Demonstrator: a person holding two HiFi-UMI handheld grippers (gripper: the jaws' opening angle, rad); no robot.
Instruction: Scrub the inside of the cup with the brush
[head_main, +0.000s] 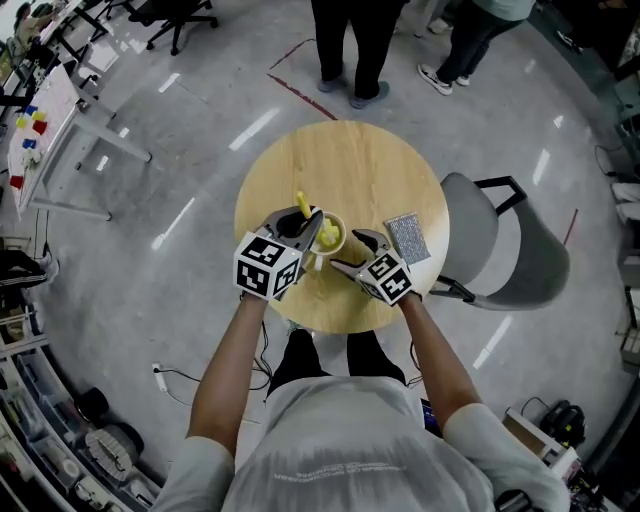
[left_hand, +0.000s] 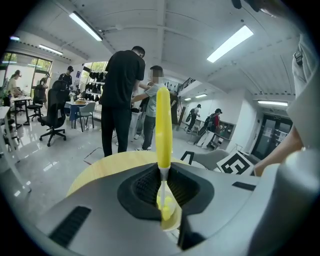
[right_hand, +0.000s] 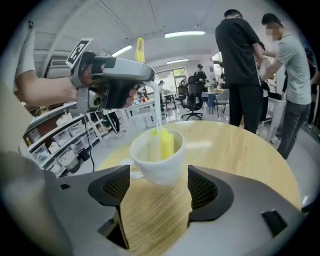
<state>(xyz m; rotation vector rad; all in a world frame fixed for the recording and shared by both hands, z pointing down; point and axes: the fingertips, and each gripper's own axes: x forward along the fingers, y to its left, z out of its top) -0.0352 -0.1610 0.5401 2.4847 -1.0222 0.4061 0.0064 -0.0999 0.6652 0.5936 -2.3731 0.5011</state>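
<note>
Brush (left_hand: 163, 120) is being clenched upright by left gripper (left_hand: 164, 175) to reach inside cup (right_hand: 157, 155), right gripper (right_hand: 155, 190) being held alongside, fingers (right_hand: 112, 187) released.

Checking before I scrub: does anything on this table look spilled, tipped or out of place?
Nothing stands out. The cup stands upright on the table, with the brush dipped into it, held by the left gripper. The right gripper is open, not touching the cup. No spill shows.

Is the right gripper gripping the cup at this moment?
No: the jaws of the right gripper stand wide apart, and the cup sits just ahead of them, not clamped.
</note>
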